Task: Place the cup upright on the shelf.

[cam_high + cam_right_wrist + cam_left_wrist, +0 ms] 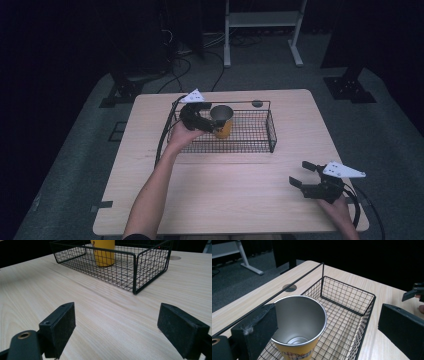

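A yellow cup with a bare metal inside stands upright in the black wire basket, toward the basket's left end; the basket sits on the far half of the tabletop. The left tool hangs over that end, its jaws spread wide, one jaw just beside the cup's rim, the other well clear. The right tool hovers near the tabletop's near right corner, jaws spread and holding nothing, pointing toward the basket.

Cup: brushed metal inside, yellow outside. Basket: black wire. Table: pale matt wood grain.
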Demonstrator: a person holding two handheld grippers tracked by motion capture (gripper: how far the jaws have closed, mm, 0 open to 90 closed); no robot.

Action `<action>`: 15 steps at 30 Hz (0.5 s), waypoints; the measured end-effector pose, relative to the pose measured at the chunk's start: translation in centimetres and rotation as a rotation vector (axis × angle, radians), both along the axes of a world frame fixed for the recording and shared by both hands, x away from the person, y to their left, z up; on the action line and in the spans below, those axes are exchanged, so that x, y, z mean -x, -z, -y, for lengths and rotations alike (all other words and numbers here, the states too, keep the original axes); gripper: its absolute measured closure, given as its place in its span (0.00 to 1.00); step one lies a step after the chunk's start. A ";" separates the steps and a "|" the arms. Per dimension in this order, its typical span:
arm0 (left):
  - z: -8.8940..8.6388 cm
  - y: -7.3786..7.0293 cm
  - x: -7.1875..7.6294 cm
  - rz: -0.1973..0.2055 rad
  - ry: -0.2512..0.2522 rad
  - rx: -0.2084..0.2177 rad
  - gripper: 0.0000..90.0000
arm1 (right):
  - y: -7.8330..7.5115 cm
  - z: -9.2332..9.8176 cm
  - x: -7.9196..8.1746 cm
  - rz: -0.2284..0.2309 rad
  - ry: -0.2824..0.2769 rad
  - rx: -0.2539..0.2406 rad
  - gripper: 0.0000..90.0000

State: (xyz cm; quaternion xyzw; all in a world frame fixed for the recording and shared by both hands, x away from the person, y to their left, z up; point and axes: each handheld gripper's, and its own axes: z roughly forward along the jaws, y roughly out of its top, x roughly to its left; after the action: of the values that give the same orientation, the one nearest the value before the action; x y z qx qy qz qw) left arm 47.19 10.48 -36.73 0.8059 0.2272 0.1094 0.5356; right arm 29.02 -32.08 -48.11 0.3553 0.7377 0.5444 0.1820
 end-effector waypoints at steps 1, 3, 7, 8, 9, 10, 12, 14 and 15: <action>-0.1 0.0 0.2 0.004 0.001 0.003 0.02 | 0.0 0.0 0.0 0.000 0.000 0.000 0.15; -0.2 0.0 0.2 0.005 0.001 0.005 0.02 | 0.0 0.0 0.0 0.000 0.000 0.000 0.15; -0.4 0.2 0.5 0.002 0.001 0.011 0.02 | 0.0 0.0 0.0 0.001 -0.001 0.002 0.15; -0.4 0.2 0.6 0.000 0.001 0.014 0.02 | 0.0 0.0 0.0 0.001 -0.001 0.003 0.15; -0.5 0.2 0.6 -0.001 0.002 0.016 0.02 | 0.0 0.0 0.0 0.001 -0.001 0.003 0.15; -0.5 0.3 0.7 -0.002 0.001 0.019 0.02 | 0.0 0.0 0.0 0.001 -0.001 0.003 0.15; -0.5 0.3 0.8 -0.006 0.007 0.024 0.02 | 0.0 0.0 0.0 0.000 0.000 0.003 0.15; -0.5 0.3 1.0 -0.011 0.016 0.017 0.02 | 0.0 0.0 0.0 0.000 0.000 0.004 0.15; -0.4 0.2 1.0 -0.010 0.019 0.017 0.02 | 0.0 0.0 0.0 0.000 0.000 0.005 0.15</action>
State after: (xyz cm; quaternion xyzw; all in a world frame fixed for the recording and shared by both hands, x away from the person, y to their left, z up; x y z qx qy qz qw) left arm 46.15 10.88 -36.98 0.8042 0.2228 0.0984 0.5422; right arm 29.01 -32.04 -48.10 0.3550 0.7390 0.5427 0.1828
